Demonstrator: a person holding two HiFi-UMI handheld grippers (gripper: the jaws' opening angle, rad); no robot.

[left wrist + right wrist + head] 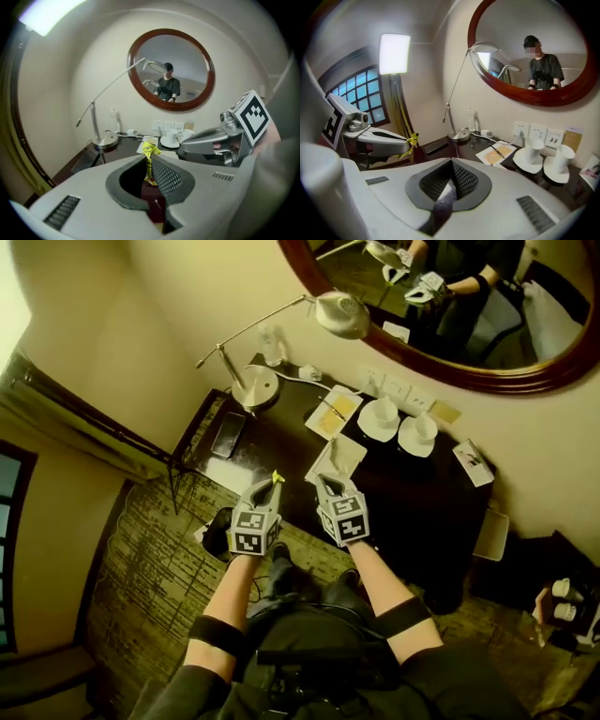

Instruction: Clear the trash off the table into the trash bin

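Observation:
Both grippers hover side by side over the front edge of the dark table [441, 512]. My left gripper [275, 481] is shut on a crumpled yellow wrapper [277, 477], which sticks up past the jaw tips [150, 151] and shows again in the right gripper view [411, 140]. My right gripper [323, 485] is shut too, with a thin dark shiny strip [440, 206] pinched between its jaws. A dark round container [217, 532], perhaps the bin, stands on the floor just below and left of the left gripper.
On the table stand a desk lamp [253, 385], two white cups on saucers [380, 416] [417, 432], papers [333, 413], a white sheet [339, 457], a black flat device [228, 434] and a card [472, 463]. A round mirror [450, 371] hangs on the wall behind.

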